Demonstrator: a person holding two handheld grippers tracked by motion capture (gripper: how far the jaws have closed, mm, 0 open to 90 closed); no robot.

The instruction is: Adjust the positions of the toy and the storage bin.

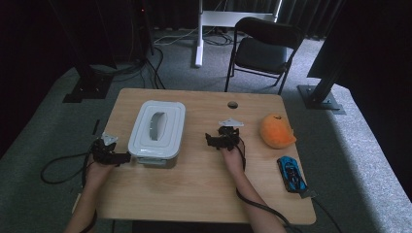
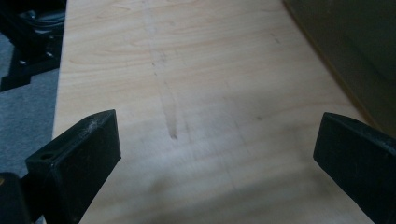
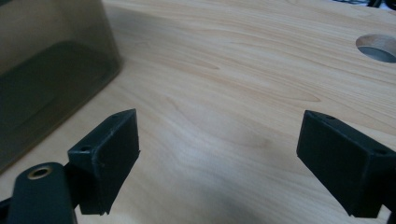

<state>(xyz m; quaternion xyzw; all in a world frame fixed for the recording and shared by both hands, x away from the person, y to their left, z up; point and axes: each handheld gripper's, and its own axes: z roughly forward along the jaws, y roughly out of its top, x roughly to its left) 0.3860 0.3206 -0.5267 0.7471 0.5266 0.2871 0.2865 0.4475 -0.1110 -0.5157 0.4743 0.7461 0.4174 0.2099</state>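
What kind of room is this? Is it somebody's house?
Probably not a house. It looks like a lab or recording studio: black curtains hang round the wooden table, cables trail over the grey carpet, and a folding chair stands behind.

a wooden table [image 1: 194, 194] bears a white-lidded container [image 1: 157, 127], an orange plush [image 1: 276, 131] and a blue toy car [image 1: 292, 174]; a black chair [image 1: 262, 48] stands beyond it on grey carpet [image 1: 369, 160].

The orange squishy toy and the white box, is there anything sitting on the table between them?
Yes: in the high view the right gripper, in the person's hand, sits between the white box and the orange toy. Otherwise that stretch of table is bare wood.
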